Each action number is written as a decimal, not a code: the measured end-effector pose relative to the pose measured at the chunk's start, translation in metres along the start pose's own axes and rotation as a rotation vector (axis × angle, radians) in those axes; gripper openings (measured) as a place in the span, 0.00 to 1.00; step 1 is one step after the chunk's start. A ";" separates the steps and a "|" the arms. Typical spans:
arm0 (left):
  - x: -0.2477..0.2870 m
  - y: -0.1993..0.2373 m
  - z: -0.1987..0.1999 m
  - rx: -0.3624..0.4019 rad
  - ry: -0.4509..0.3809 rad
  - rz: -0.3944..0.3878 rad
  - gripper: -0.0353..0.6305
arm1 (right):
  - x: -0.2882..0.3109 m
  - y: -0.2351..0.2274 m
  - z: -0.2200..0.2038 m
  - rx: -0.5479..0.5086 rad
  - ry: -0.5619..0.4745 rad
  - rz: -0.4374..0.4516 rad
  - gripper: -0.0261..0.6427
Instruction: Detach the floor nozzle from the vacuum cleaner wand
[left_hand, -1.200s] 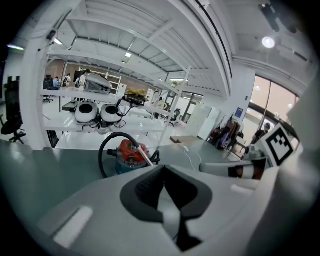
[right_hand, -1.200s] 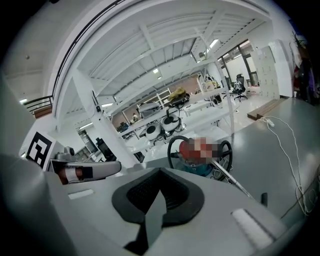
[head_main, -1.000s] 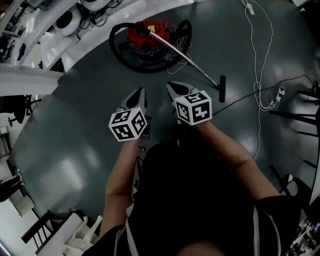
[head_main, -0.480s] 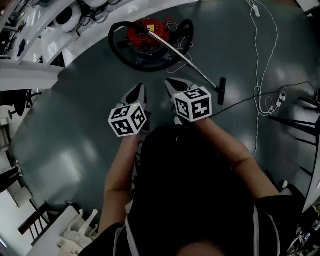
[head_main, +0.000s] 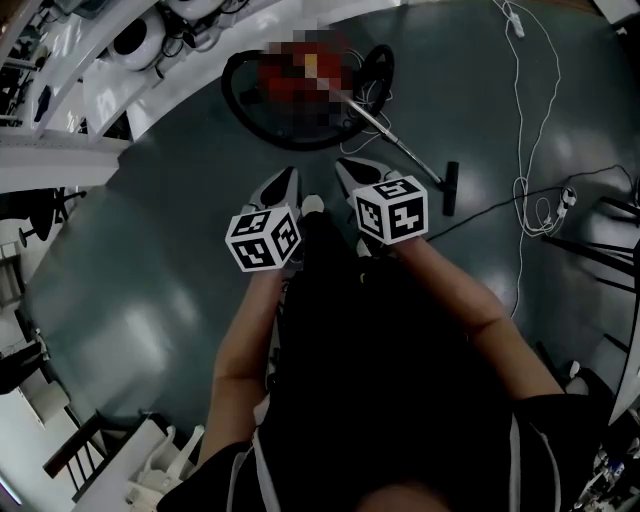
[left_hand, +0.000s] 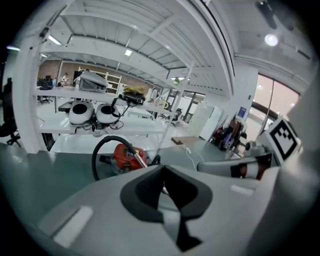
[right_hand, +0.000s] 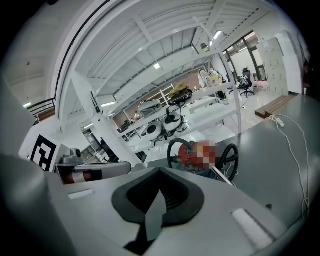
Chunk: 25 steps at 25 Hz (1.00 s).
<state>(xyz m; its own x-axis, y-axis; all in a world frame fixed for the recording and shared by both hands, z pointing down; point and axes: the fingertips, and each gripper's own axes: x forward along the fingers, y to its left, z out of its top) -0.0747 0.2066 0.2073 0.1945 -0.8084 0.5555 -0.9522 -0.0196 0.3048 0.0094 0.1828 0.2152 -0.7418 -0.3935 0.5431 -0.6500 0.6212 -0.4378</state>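
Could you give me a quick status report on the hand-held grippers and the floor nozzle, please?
Left hand-held gripper and right hand-held gripper shut, empty. Floor nozzle attached to wand, untouched. Black cable lies beside it.

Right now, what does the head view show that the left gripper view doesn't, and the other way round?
Only the head view shows the floor nozzle at the far end of the wand, and the person's dark top. Only the left gripper view shows the ceiling beams and a tall window. Both show the red vacuum cleaner with its black hose.
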 end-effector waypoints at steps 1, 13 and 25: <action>0.005 0.005 0.004 0.005 0.003 -0.009 0.07 | 0.005 -0.002 0.003 0.003 -0.001 -0.011 0.03; 0.078 0.075 0.061 0.062 0.094 -0.131 0.07 | 0.094 -0.014 0.064 0.060 -0.011 -0.132 0.03; 0.127 0.118 0.076 0.038 0.197 -0.245 0.07 | 0.147 -0.020 0.078 0.104 0.021 -0.208 0.03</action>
<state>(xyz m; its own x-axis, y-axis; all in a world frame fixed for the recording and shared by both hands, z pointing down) -0.1799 0.0569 0.2548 0.4577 -0.6475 0.6092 -0.8786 -0.2246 0.4214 -0.0996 0.0594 0.2477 -0.5871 -0.4913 0.6434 -0.8030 0.4542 -0.3859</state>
